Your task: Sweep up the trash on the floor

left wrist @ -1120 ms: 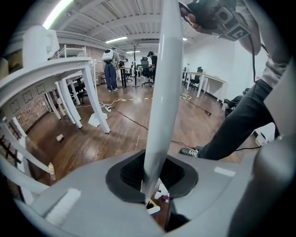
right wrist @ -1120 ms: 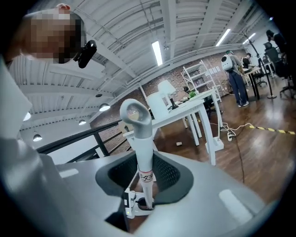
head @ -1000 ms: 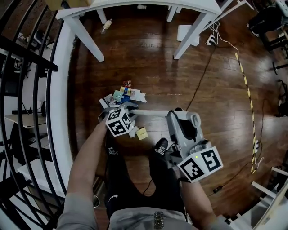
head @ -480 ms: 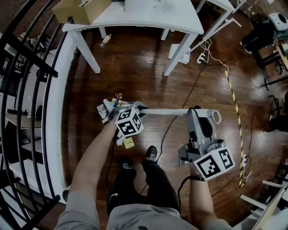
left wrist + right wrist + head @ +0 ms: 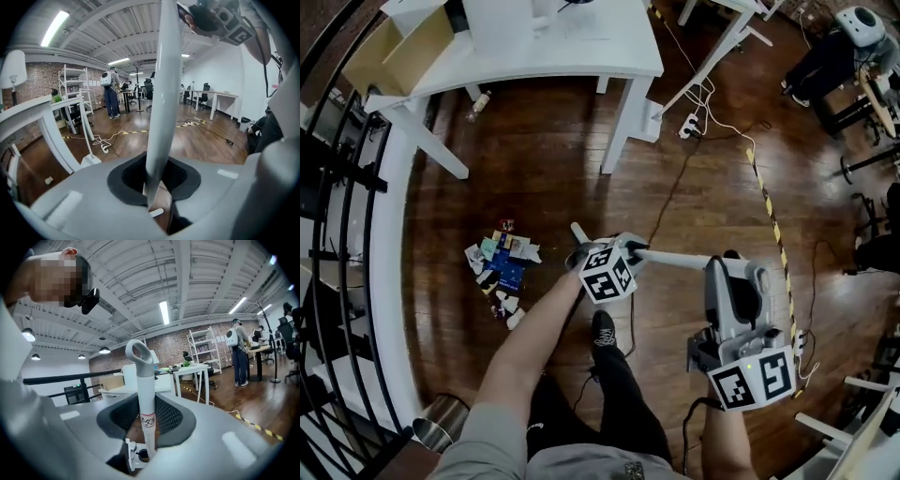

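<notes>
Looking steeply down on a dark wood floor [image 5: 544, 169].

Holding one white broom handle [image 5: 675, 257] in both grippers, roughly level across the body in the head view.

- Left hand-held gripper [image 5: 157, 185]: closed on the handle, pads pressing the shaft from both sides. In its own view the shaft rises straight up out of the jaws towards the other gripper.
- Right hand-held gripper [image 5: 147, 437]: likewise closed on the handle, close to the top end. Hanging loop at that end stands just above the jaws, with a small printed label on the shaft below it.
- Only a short white stub of the handle shows past the left gripper. Cannot make out the broom head.

Trash [image 5: 502, 267]: loose heap of paper scraps and small cartons on the floor, left of the left gripper and apart from it, near the curved white floor edge by the black railing [image 5: 337, 281].

Elsewhere:
- White bench [image 5: 581, 42] at the top of the head view, with an open cardboard box [image 5: 389, 56] at its left end.
- Small bottle [image 5: 478, 103] lying on the floor under the bench.
- Power strip [image 5: 686, 127] by a bench leg.
- Yellow-and-black striped line [image 5: 766, 202] running down the floor at right.
- Metal bin [image 5: 441, 431] at lower left.
- Black shoe [image 5: 602, 328] below the left gripper.
</notes>
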